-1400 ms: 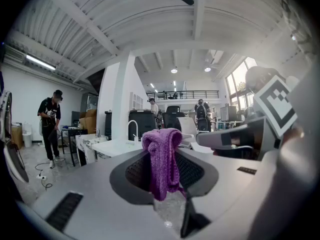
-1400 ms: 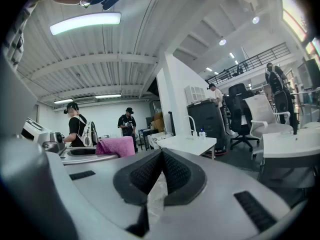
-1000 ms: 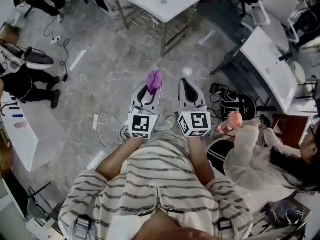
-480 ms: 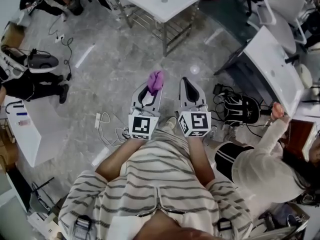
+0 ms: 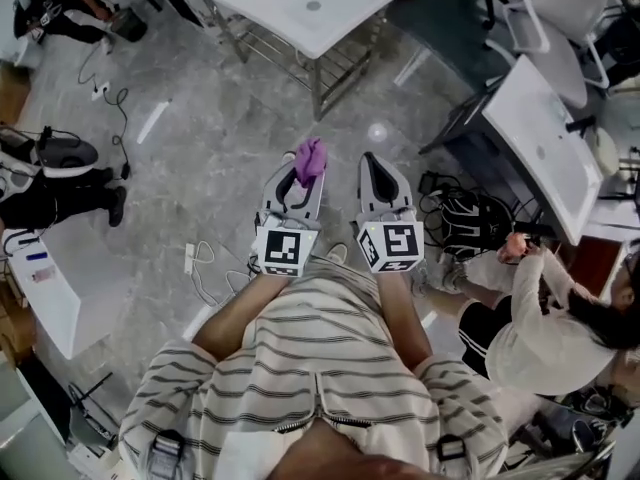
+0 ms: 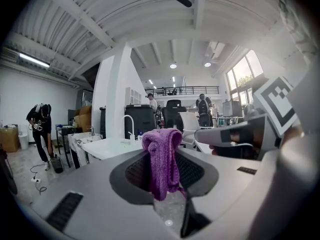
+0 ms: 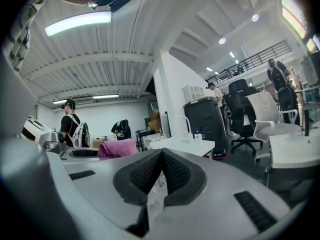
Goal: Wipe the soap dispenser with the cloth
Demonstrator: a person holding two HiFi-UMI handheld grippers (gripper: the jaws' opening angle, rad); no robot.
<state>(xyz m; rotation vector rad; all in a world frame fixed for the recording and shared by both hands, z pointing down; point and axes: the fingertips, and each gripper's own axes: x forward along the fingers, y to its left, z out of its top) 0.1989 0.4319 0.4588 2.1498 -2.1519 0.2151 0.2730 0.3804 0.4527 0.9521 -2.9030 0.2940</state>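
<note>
**Closing on the table, cloth in hand**

Well short of the white table, the left gripper is clenched on the purple cloth, which droops from its jaws. Beside it, the right gripper is pinched together on nothing. In the last second the table has come slightly nearer, so wiping hasn't begun. The soap dispenser stands on that table by the tap. I cannot tell how full it is.
</note>
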